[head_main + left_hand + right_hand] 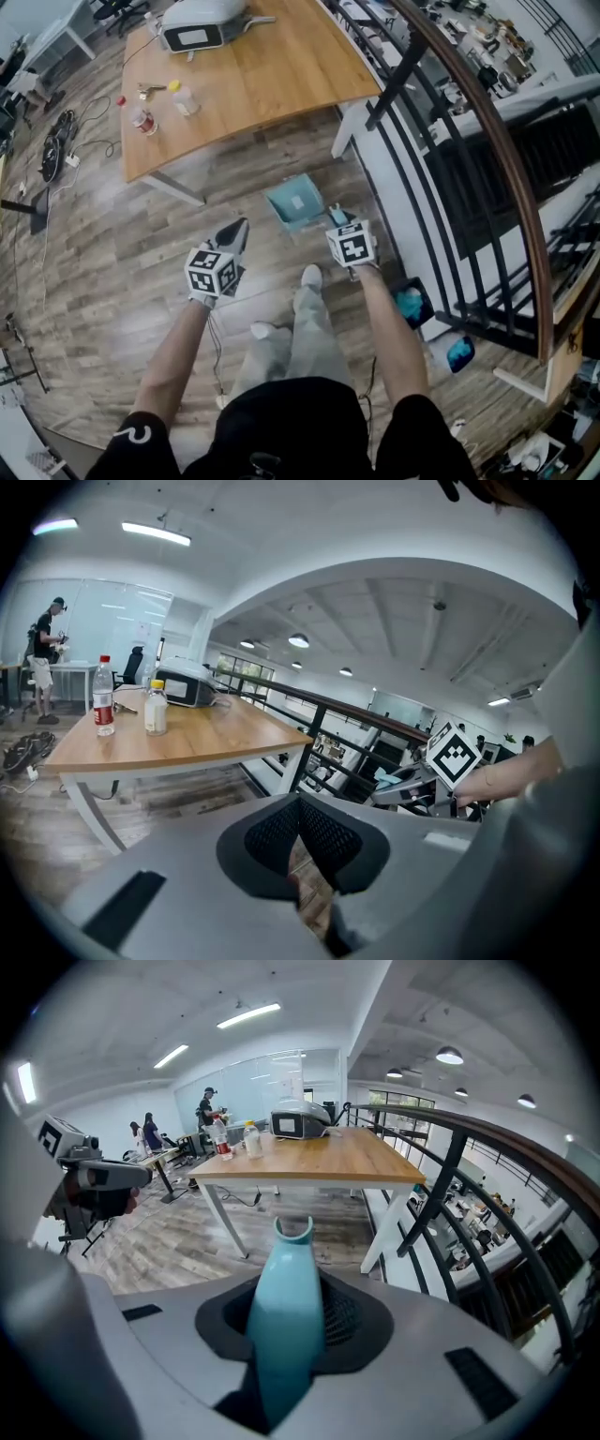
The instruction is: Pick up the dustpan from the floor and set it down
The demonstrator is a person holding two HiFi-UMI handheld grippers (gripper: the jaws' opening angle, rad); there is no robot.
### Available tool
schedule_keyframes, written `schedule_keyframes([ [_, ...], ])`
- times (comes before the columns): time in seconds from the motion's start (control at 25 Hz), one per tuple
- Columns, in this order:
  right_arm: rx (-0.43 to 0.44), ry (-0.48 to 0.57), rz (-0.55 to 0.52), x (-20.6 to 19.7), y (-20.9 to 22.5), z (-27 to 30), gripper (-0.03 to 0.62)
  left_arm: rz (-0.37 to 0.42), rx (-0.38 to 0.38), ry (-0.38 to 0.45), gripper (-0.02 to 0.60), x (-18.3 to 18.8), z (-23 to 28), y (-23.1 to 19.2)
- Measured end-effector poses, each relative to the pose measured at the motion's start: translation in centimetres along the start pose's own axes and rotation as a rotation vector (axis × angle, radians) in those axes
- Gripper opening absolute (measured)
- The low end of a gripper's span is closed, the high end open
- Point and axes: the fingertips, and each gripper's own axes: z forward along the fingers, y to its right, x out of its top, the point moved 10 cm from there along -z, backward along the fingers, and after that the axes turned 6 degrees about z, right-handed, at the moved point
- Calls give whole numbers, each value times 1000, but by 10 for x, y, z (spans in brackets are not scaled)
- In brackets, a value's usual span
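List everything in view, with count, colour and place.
wooden table: 1, light brown with white legs, top of head view
boxy machine: 1, grey-white, far end of the table
plastic bottles: 2, one red-capped, one yellow-capped, left part of the table
teal plastic dustpan: 1, teal, near the table leg; contact with the floor cannot be told
metal railing: 1, black with a brown handrail, right side
cables: one tangle, black, on the floor at left
wood-plank floor: 1, grey-brown, under everything
left hand-held gripper: 1, grey, jaws together, empty
right hand-held gripper: 1, grey, closed on the dustpan's handle
person's legs: 2, grey trousers and white shoes, bottom centre
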Motion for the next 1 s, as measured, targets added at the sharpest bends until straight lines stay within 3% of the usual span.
schedule_keyframes([
  [0.52,-40,-71,49,-51,75,100,87,-33,-36,-25,-3,-40,121,-5],
  [1.0,-89,-103,56,-87,103,163,87,-77,-28,-82,-2,-91,160,-25],
])
